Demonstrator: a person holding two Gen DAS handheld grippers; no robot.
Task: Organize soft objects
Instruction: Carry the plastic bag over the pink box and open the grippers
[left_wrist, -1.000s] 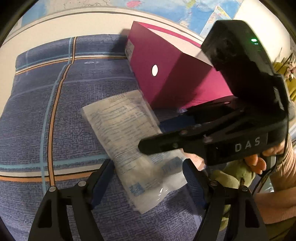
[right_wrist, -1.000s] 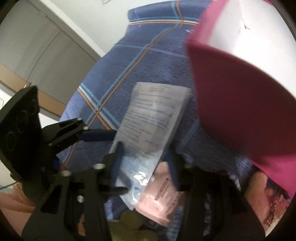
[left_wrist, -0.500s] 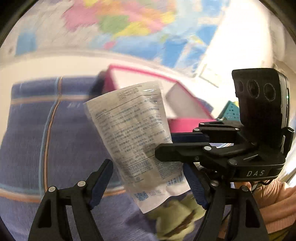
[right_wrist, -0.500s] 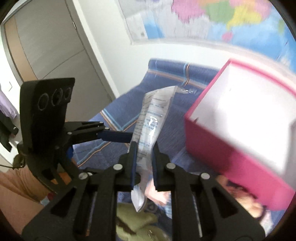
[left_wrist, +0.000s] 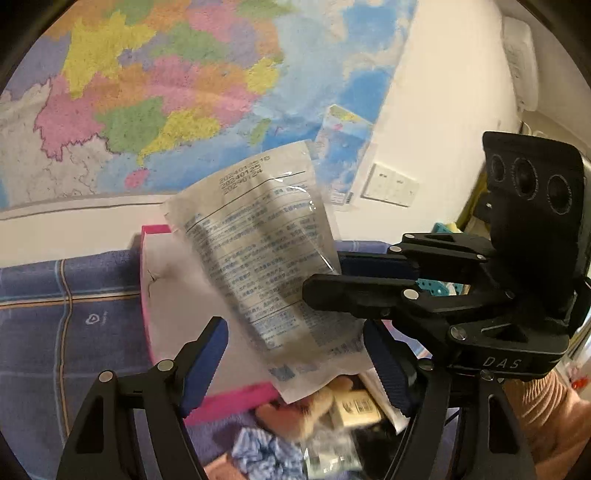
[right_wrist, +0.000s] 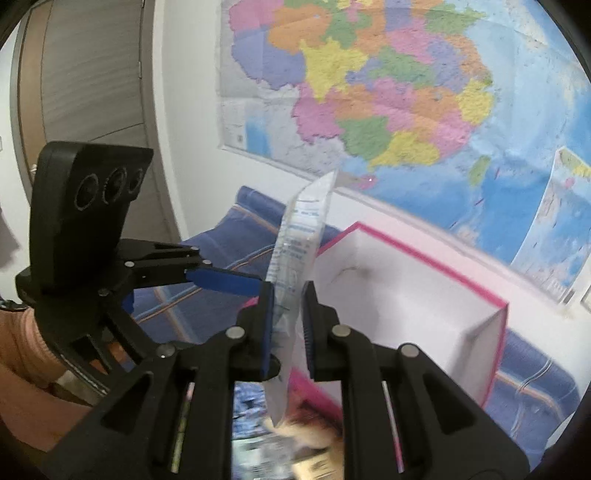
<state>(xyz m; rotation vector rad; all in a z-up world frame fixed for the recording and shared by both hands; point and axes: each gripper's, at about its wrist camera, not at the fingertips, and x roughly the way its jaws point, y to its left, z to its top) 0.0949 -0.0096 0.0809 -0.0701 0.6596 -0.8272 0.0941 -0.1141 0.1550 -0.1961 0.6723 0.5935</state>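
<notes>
From the left wrist, the left gripper (left_wrist: 295, 354) stands wide, its blue-padded jaws apart with nothing pressed between them. Past them hangs a flat, translucent white plastic pouch printed with small text (left_wrist: 266, 258), held up in the air by the right gripper (left_wrist: 325, 284), which reaches in from the right and pinches the pouch's right edge. Behind the pouch sits an open pink cardboard box with a white inside (left_wrist: 166, 295), resting on a blue checked bedcover with orange and pale stripes (left_wrist: 66, 306). A large coloured wall map (left_wrist: 166, 81) fills the far wall. Below the pouch, near the camera, lies a blurred heap of soft things (left_wrist: 303, 417): something tan and plush, a blue patterned cloth, a small labelled packet.

From the right wrist, the right gripper (right_wrist: 288, 325) is narrow, its jaws having just been closing, and its pads now press on the pouch (right_wrist: 299, 258), seen edge-on and standing upright. The left gripper (right_wrist: 221, 280) hovers just left of the pouch, not touching it as far as can be told. The pink box (right_wrist: 424, 295) lies to the right and beyond; the part of its inside that shows looks bare.

The task seems early: the pouch is lifted but not yet in the box, and the heap still waits below.
</notes>
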